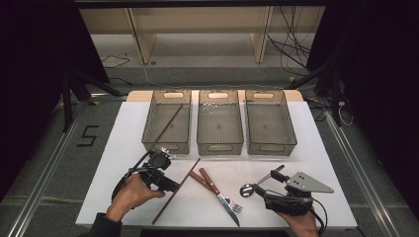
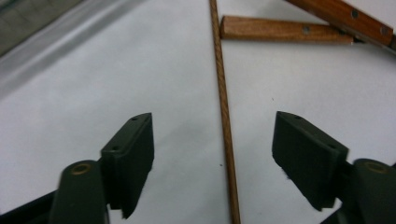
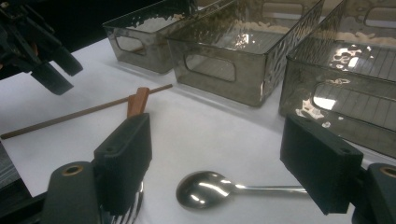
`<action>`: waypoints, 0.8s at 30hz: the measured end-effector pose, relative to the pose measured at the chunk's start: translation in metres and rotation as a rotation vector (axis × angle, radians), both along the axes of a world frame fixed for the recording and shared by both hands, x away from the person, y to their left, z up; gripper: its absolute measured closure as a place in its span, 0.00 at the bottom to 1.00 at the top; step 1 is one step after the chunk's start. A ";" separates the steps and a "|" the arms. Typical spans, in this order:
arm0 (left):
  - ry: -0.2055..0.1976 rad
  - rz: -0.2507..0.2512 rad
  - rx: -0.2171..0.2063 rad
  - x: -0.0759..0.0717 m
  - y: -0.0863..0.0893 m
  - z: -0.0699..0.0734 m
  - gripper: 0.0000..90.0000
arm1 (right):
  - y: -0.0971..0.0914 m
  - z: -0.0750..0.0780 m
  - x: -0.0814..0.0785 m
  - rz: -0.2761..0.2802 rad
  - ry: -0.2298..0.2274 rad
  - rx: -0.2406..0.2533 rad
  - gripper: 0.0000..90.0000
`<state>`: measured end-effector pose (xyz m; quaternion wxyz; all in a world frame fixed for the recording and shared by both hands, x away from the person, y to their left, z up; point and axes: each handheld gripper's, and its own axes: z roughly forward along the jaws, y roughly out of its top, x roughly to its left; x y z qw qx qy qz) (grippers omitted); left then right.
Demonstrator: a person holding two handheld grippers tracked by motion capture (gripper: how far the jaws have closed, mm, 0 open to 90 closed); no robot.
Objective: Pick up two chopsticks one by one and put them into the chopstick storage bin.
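A white tabletop fills the middle of the high view, with three clear grey bins in a row along its far edge. The left bin holds one thin brown chopstick lying on a slant; the middle bin and right bin stand beside it.

At the lower left of the high view, a person's left hand holds the left hand-held gripper, which points toward a second chopstick lying on the tabletop on a slant from lower left to upper right. In the left gripper view, the jaws stand well apart with this chopstick running up the frame between them. Neither pad touches it. White tabletop shows on both sides of the stick, which lies nearer the right-hand jaw.

Just right of the chopstick in the high view lie a fork and a knife, both with wooden handles, crossing each other. Their handles appear at the upper right of the left gripper view.

At the lower right of the high view, the right hand-held gripper rests low over the tabletop, held by the person's right hand. In the right gripper view, its jaws are wide apart and hold nothing. A metal spoon lies on the tabletop between them, its bowl toward the left jaw. No pad presses on it.
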<state>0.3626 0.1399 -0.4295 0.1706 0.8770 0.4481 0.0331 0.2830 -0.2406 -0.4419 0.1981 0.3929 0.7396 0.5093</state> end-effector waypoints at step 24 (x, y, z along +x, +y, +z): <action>0.092 -0.073 0.089 -0.005 -0.012 -0.028 0.75 | 0.000 0.000 0.000 -0.001 0.002 -0.004 0.29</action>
